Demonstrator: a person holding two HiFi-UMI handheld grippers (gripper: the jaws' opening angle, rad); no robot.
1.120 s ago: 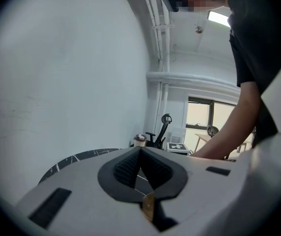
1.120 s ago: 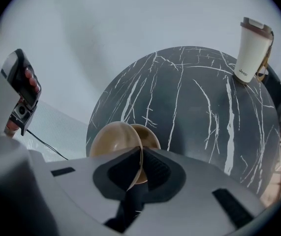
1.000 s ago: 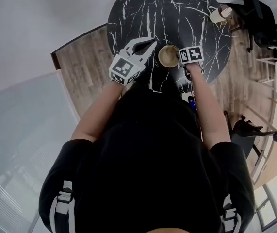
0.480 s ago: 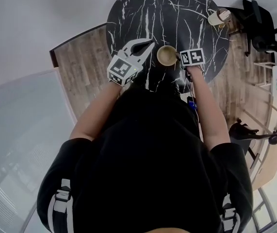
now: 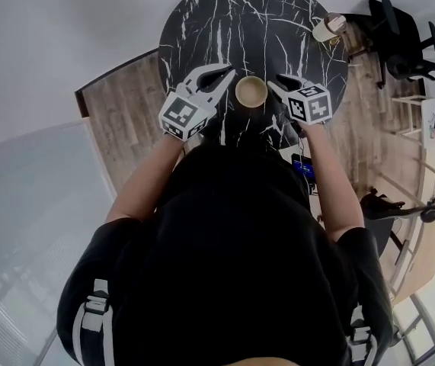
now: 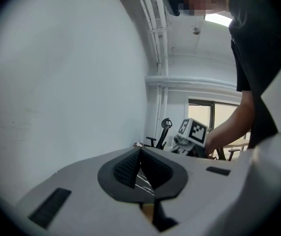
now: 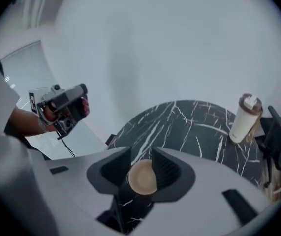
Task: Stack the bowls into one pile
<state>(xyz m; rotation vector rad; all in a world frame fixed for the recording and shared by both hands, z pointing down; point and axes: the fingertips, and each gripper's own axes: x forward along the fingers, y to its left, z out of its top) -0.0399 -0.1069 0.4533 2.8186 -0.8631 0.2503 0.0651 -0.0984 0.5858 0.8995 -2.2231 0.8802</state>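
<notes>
A tan bowl (image 5: 251,91) stands on the black marble table (image 5: 225,21); I cannot tell whether others are nested in it. My right gripper (image 5: 279,83) hangs just right of it and above it. Its jaws have just been opening and now stand open, touching nothing. In the right gripper view the bowl (image 7: 141,178) shows far below, between the jaws of the right gripper (image 7: 141,154). My left gripper (image 5: 225,71) hovers left of the bowl, its pads (image 6: 130,163) meeting at the tip, nothing held.
A lidded cream tumbler (image 5: 327,27) stands near the table's far right edge, also in the right gripper view as the tumbler (image 7: 243,118). An office chair (image 5: 407,36) sits beyond it on the wooden floor (image 5: 126,105). A pale wall lies on the left.
The right gripper has let go of the bowl's right rim, opened, and risen away to the right. The bowl stays on the table. The left gripper has lifted slightly.
</notes>
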